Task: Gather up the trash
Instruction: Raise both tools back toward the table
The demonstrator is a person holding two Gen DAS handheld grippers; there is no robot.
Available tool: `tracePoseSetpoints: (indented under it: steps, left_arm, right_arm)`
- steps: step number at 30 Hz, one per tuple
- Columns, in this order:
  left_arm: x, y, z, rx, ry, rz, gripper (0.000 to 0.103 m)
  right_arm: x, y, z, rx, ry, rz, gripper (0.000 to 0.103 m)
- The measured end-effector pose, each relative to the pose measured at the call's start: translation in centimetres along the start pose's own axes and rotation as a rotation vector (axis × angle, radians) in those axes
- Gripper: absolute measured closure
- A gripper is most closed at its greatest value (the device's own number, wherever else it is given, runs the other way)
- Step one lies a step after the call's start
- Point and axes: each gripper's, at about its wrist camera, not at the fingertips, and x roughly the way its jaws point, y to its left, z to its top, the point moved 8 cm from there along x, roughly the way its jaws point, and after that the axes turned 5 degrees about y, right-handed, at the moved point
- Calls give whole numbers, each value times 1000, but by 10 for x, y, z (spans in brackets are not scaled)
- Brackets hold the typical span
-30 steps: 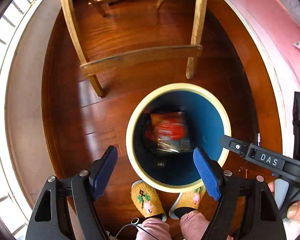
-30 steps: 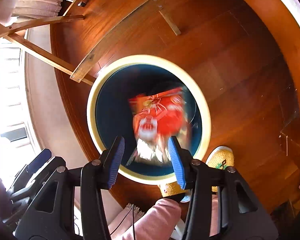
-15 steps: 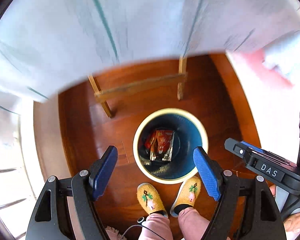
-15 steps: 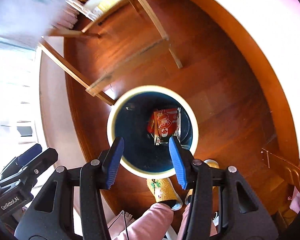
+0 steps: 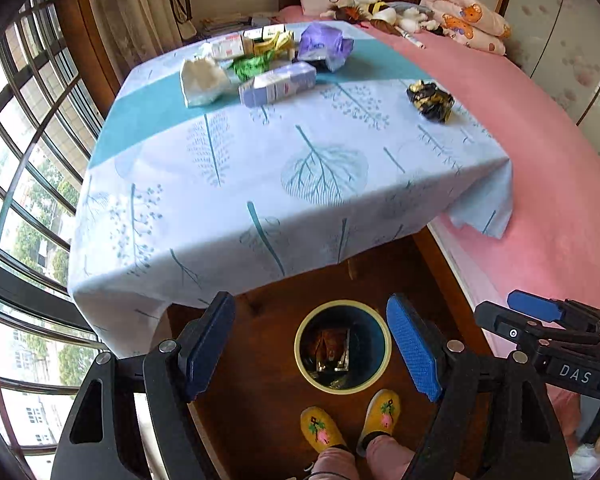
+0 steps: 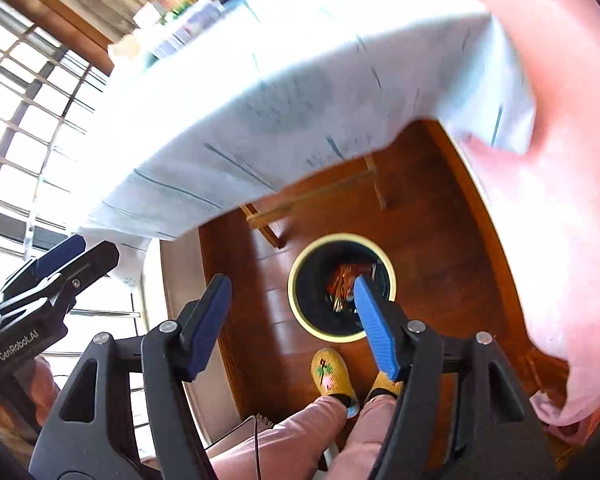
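beside the window, a pink bed (image 5: 540, 152), then a table under a pale blue leaf-print cloth (image 5: 260, 184), touching the bed's edge. wooden floor (image 5: 268, 392) below, with a round bin (image 5: 342, 345) standing just off the table's near edge; red snack wrappers (image 5: 332, 346) lying inside it. two yellow slippers (image 5: 320, 428) right beside the bin. left gripper (image 5: 312, 344) hanging high over the floor, jaws spread wide, nothing between them. right gripper (image 6: 292, 320) likewise empty, jaws just opened further, now spread. on the tabletop's far end, a cluster of trash: crumpled white paper (image 5: 201, 80), a lavender carton (image 5: 278, 83), a purple bag (image 5: 324, 45), a green wrapper (image 5: 252, 65). apart, near the bed side, a crumpled black-and-gold wrapper (image 5: 430, 101).
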Motion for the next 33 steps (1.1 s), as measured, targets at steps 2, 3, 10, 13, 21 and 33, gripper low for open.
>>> tracePoseSetpoints:
  steps: [2,3,10,13,21,33]
  left_arm:
    - [-22,3,11,7,-26,-2,24]
    - [-31,4,17,10,-39,-3,24]
    - [-99,17,55,19,-170,-19,23]
    - [-119,20,65,23,-206,-26,24]
    - [-135,30,84,28,-253,-1,24]
    - [-103,23,159,8,-243,51,23]
  right_arm:
    - [-27,12,7,-16,-31,-13,39]
    - [-40,17,11,-23,-45,-16,39]
    - [-126,54,36,-45,-154,-39,39]
    - [-146,62,45,-41,-190,-46,39]
    - [-166,67,56,22,-202,-37,39]
    - [-150,52,125,42,-186,-21,39]
